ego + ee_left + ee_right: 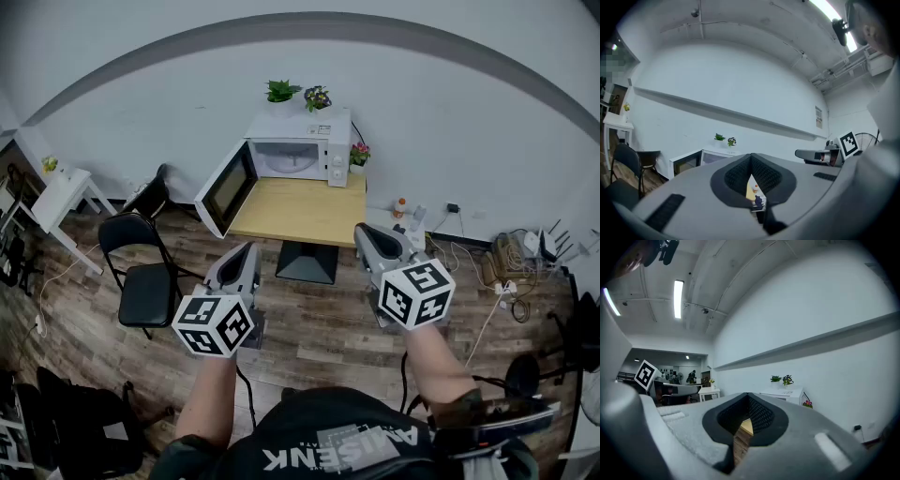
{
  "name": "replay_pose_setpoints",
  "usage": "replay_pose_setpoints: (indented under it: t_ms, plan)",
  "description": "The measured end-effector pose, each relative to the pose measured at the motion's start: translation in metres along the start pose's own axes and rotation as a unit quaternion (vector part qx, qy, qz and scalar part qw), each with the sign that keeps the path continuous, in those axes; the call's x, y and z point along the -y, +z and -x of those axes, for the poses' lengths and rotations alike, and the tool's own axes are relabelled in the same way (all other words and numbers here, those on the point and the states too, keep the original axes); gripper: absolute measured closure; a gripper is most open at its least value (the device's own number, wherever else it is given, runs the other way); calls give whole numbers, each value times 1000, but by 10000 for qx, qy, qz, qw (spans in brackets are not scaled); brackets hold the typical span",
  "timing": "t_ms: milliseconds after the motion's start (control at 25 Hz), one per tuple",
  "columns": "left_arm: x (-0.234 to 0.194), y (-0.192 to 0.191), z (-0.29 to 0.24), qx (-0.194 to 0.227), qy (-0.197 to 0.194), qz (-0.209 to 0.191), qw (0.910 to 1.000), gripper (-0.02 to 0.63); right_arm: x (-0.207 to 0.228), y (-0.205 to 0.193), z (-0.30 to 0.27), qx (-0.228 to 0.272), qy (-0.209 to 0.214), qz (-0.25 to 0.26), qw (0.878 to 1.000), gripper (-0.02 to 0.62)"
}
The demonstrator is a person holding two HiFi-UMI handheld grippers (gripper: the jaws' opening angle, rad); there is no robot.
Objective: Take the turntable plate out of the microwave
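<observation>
The white microwave [298,148] stands at the back of a wooden table [300,211], its door [227,188] swung open to the left. The glass turntable plate [286,163] lies inside the cavity. My left gripper [247,253] and right gripper [365,232] are held level over the floor, well short of the table, both shut with nothing between the jaws. In the left gripper view the shut left gripper [751,158] points toward the microwave [701,159]. From the right gripper view, the shut right gripper [747,398] has the microwave [785,393] ahead to the right.
Two small plants [281,91] sit on the microwave and a flower pot [358,154] beside it. A black chair [142,272] stands left of the table, a white side table [59,194] farther left. Cables and power strips [511,255] and a bottle [400,208] lie on the floor at right.
</observation>
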State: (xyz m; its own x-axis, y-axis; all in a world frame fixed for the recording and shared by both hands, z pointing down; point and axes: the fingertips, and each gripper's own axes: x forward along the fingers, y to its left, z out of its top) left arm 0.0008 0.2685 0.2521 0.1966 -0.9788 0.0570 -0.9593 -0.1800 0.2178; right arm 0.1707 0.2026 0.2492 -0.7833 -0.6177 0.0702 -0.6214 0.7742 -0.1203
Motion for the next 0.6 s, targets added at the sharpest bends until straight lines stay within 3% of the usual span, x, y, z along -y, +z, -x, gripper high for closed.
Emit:
replay_pose_setpoints:
  t_ms: [400,600]
  plan:
    - [-17,-9,2,-140,222,-94,9996,606,-5,-4,-9,-84,-28,25,10000,594]
    - [-22,-8,3,-45,204,-47,9998,606,-6,-1,-11,99,-113,-94,9998,594]
